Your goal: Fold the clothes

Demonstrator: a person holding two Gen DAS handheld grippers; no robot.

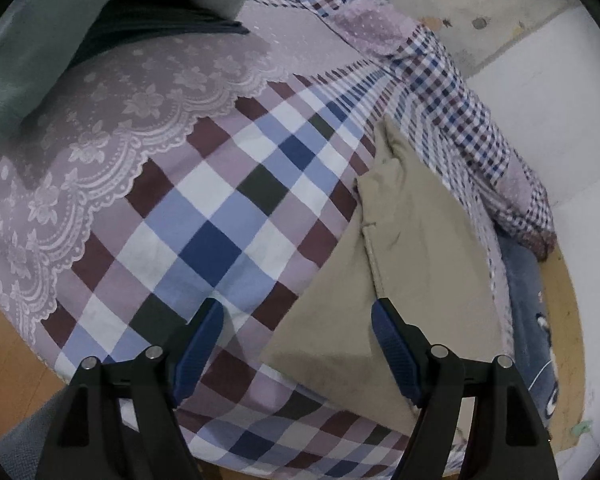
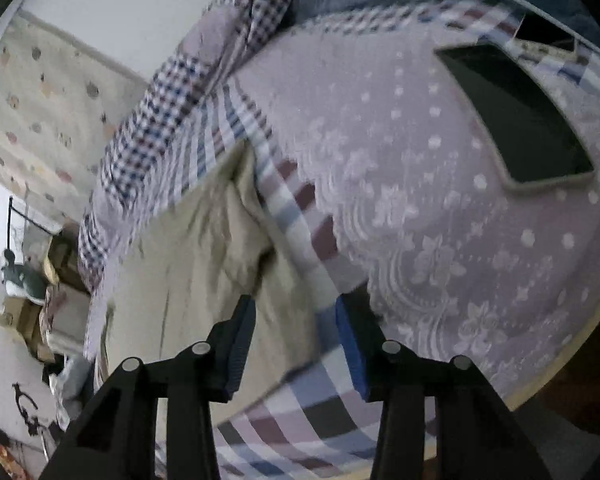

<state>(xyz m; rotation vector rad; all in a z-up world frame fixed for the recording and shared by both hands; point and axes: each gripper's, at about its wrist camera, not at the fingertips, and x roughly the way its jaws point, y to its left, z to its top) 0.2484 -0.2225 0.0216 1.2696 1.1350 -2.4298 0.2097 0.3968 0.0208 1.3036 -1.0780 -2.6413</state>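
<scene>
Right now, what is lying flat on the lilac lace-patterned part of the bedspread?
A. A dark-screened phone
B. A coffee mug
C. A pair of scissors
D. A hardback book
A: the right wrist view shows a phone with a dark screen and a pale case lying flat on the lilac lace-patterned bedspread, well apart from the beige garment.

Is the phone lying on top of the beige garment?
No, the phone lies on the lilac lace-print part of the bedspread, well apart from the beige garment.
</scene>
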